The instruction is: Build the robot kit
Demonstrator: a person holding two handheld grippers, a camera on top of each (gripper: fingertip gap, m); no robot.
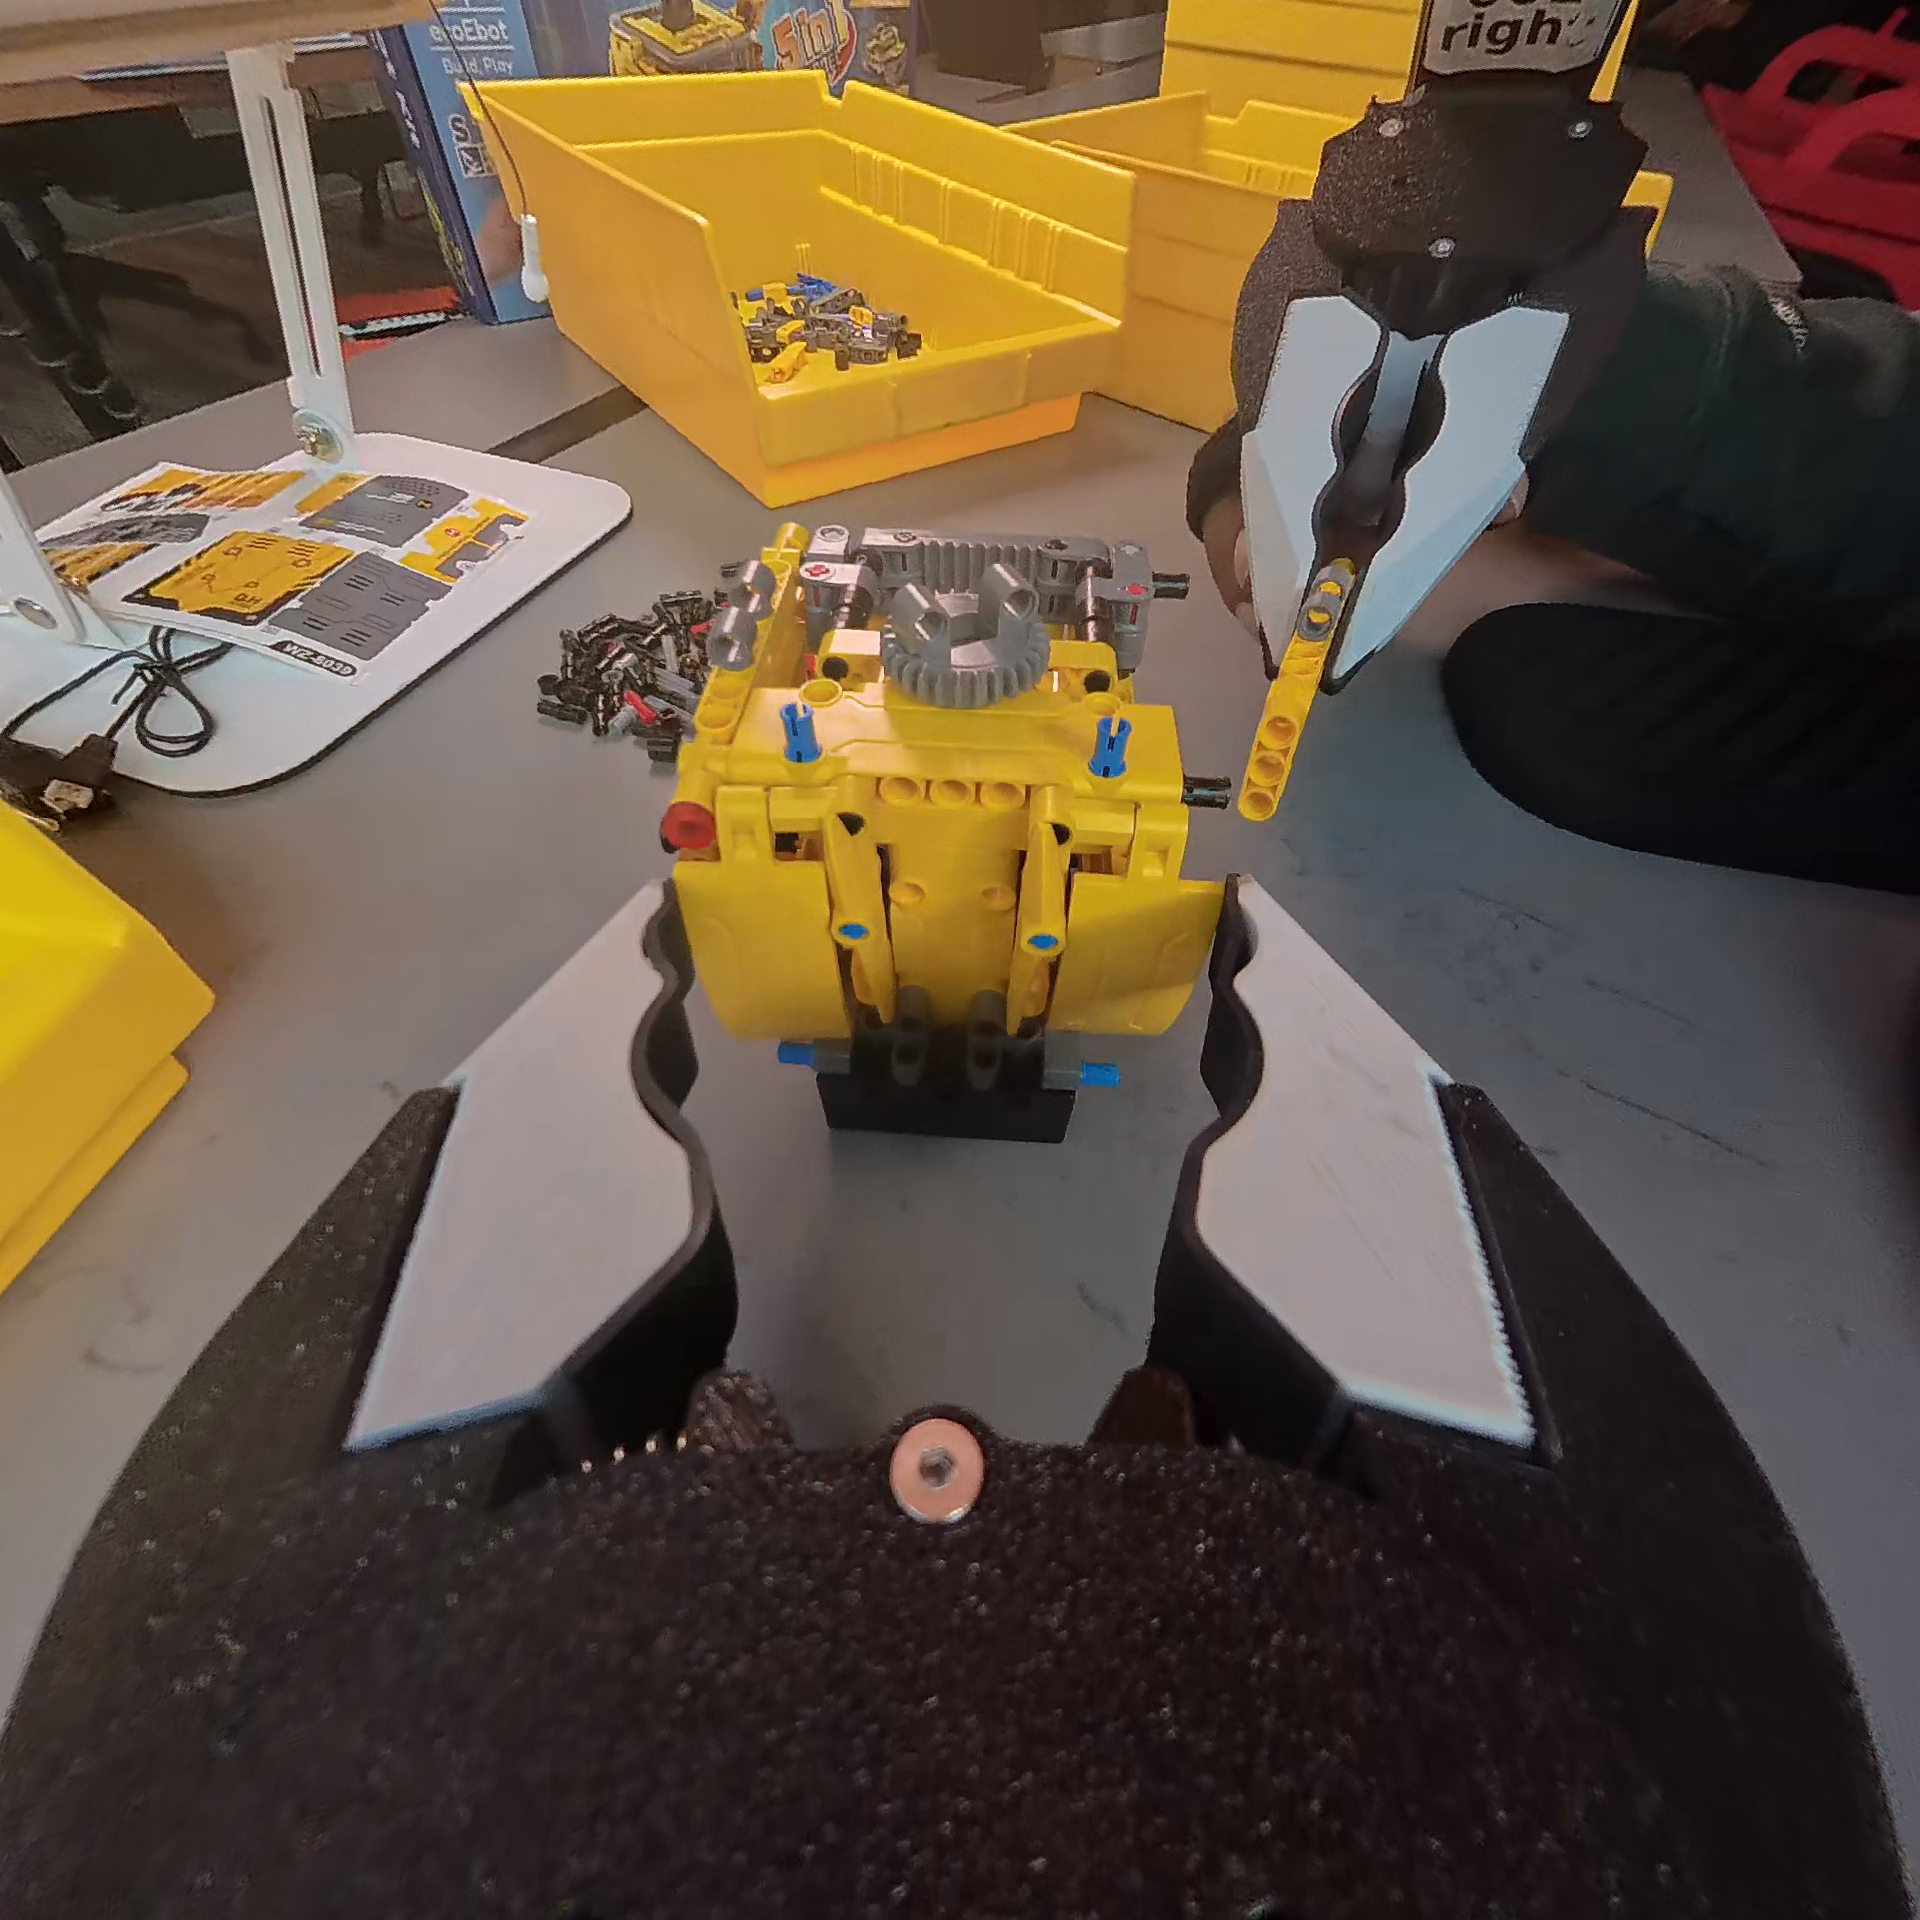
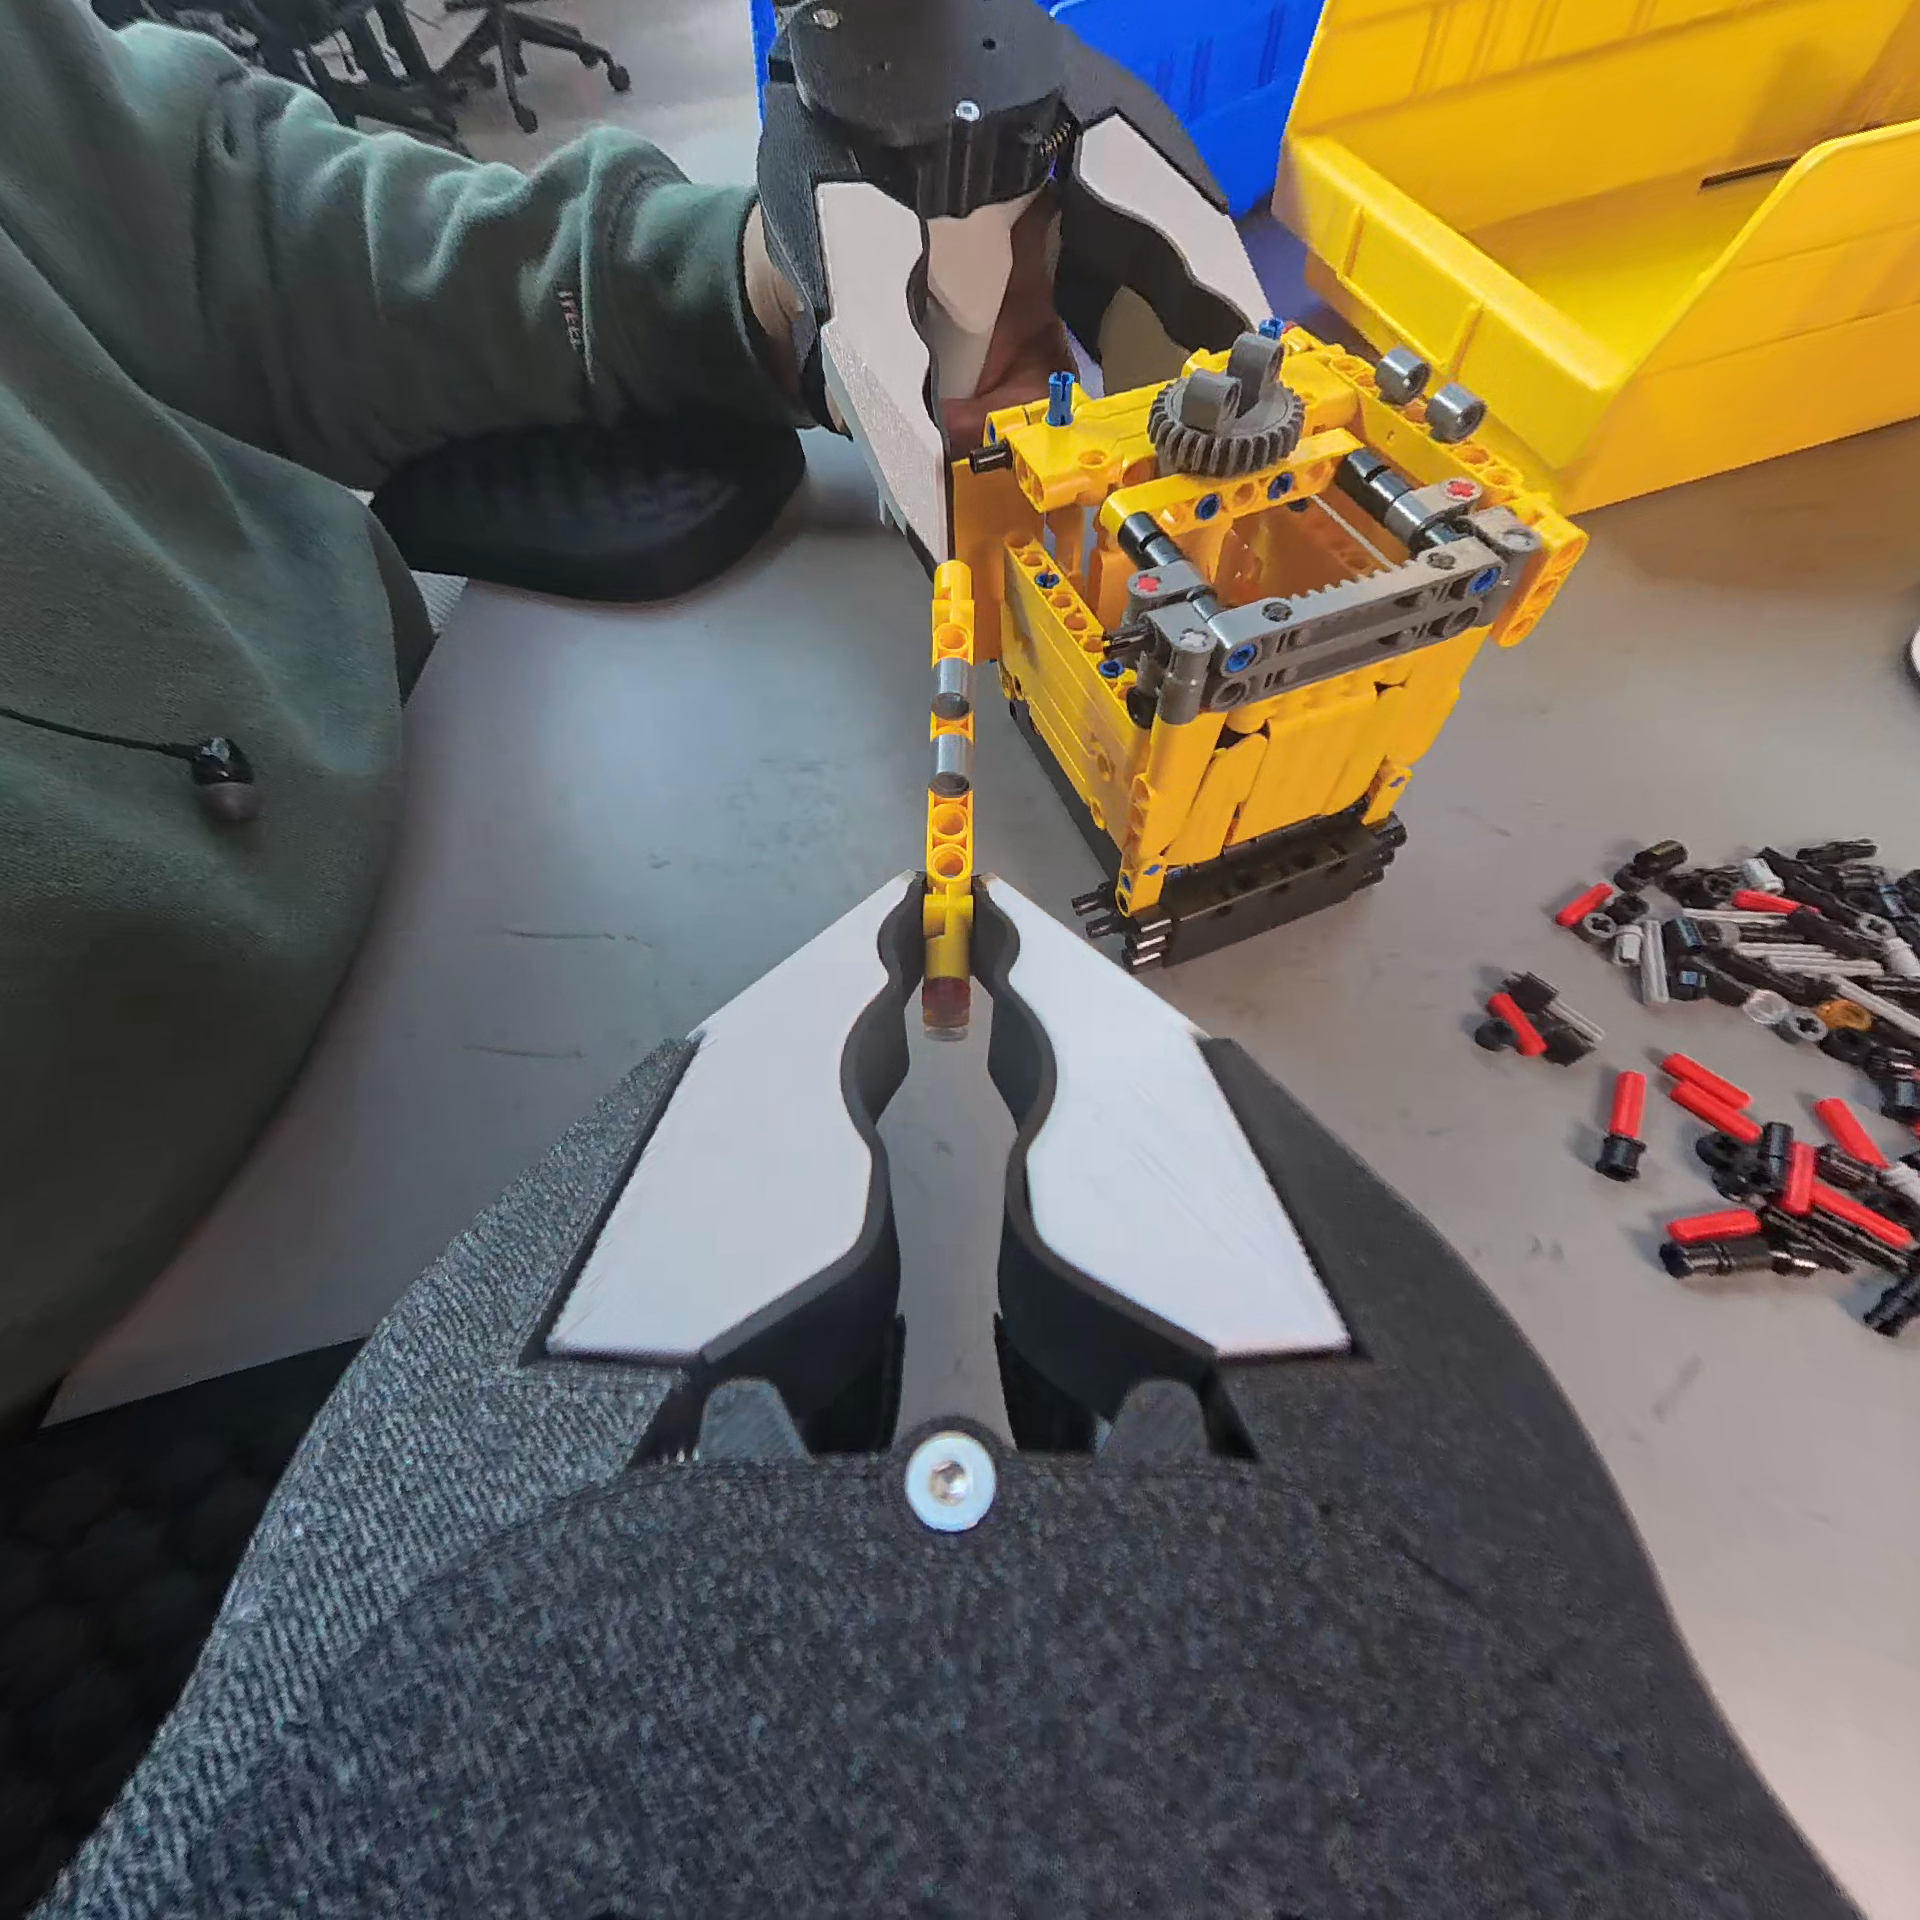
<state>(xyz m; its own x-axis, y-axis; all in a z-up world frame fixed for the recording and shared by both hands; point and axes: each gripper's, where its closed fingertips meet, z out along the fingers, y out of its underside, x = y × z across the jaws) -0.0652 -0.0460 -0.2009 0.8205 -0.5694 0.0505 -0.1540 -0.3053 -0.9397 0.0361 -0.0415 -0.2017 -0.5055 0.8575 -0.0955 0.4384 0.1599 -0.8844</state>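
A yellow brick model (image 1: 935, 831) with a grey gear on top stands on a black base on the grey table (image 1: 1558, 1039). My left gripper (image 1: 951, 899) is shut on the model's lower sides, one finger on each side. In the right wrist view the model (image 2: 1247, 644) shows with the left gripper's white fingers (image 2: 883, 395) against its far side. My right gripper (image 2: 948, 894) is shut on a long yellow beam (image 2: 948, 831) with holes and grey pins. The beam (image 1: 1283, 717) hangs tilted from the right gripper (image 1: 1314, 623), its lower end close to a black pin on the model's right side.
A pile of small black, grey and red pins (image 1: 623, 665) lies left of the model and also shows in the right wrist view (image 2: 1766, 1039). Yellow bins (image 1: 831, 260) stand behind, one with loose parts. An instruction sheet (image 1: 281, 551) lies on a white stand base. A person's green sleeve (image 2: 312, 364) rests on the table.
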